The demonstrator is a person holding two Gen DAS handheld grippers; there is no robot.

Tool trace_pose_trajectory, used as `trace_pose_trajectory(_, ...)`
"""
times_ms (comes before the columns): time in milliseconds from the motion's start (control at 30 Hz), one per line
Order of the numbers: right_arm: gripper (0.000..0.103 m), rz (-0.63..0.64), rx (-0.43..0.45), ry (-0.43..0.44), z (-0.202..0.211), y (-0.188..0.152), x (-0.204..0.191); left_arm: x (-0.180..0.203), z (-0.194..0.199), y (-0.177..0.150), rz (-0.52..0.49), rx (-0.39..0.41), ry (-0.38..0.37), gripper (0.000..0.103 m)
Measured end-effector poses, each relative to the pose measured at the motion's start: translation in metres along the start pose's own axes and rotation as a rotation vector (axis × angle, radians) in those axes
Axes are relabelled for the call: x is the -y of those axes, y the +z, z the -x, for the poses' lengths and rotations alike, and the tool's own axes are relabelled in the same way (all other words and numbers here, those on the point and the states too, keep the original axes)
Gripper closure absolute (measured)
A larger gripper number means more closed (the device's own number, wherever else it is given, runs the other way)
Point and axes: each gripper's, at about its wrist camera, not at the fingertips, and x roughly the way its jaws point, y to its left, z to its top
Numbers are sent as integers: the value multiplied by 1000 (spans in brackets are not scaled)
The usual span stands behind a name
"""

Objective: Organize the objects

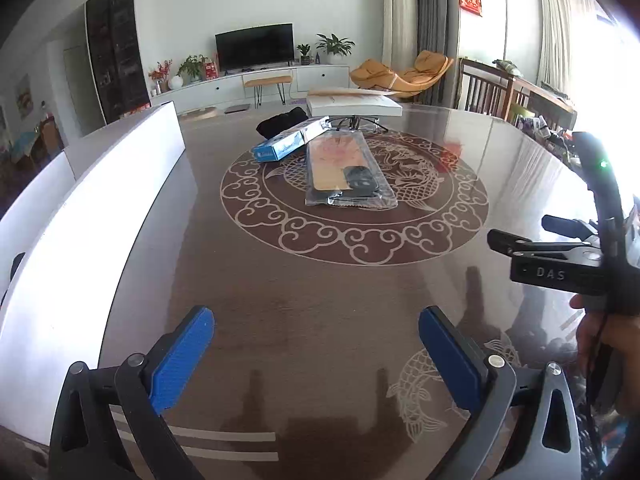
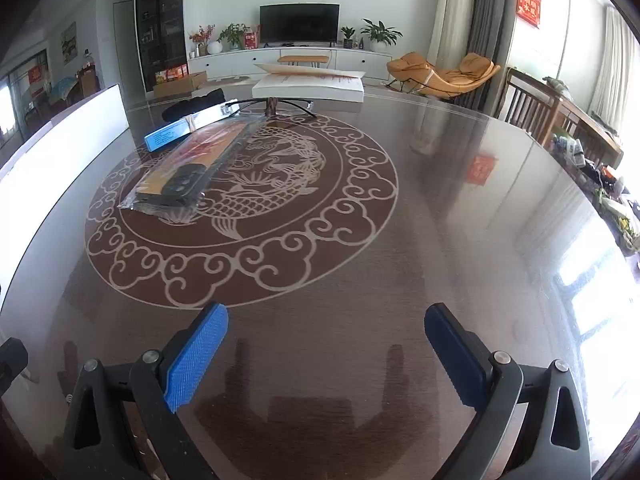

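plastic-wrapped packet point(image 1: 347, 172): flat, clear bag with an orange card and a dark gadget inside, lying on the medallion pattern in the middle of the table point(image 1: 320, 288). Probably the first thing to sort, just my guess.
blue box point(image 1: 286, 143): right behind the packet on its left, looks like it's touching or slightly tucked under the far end. Black bundle point(image 1: 282, 121) sits just past that.
white box point(image 1: 354, 105): far edge of the table, something flat resting on top of it.
white board point(image 1: 104, 216): stands along the table's left side, well apart from the packet.
left gripper point(image 1: 316, 352): blue pads spread wide, nothing between them, hanging over bare tabletop. Packet is well ahead, roughly straight on.
right gripper point(image 2: 326, 354): same deal, wide apart and empty. From its camera the packet point(image 2: 192, 168) is ahead and off to the left.
how I'd do it: thin, slippery bag on a glossy top, so come in low and pinch a long edge or the bulky gadget end rather than pressing down flat. Other gripper can hold the blue box so it doesn't get dragged along.
watch out: the wrap may slide instead of lifting.
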Motion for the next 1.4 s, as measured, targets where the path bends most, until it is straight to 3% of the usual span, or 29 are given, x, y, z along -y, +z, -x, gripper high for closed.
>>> trace_pose_trajectory(200,4,16,-44,-4,-4,-4,-5,-8,-28,7,-18,-7,74,0)
trace_pose_trajectory(567,0,-11,-81,40,-14,-5,-2,-29,-71,11,77,-157,2,0)
trace_pose_trajectory(1400,0,-10,-81,37,-14,-6,-3,-28,-71,11,83,-158,8,0)
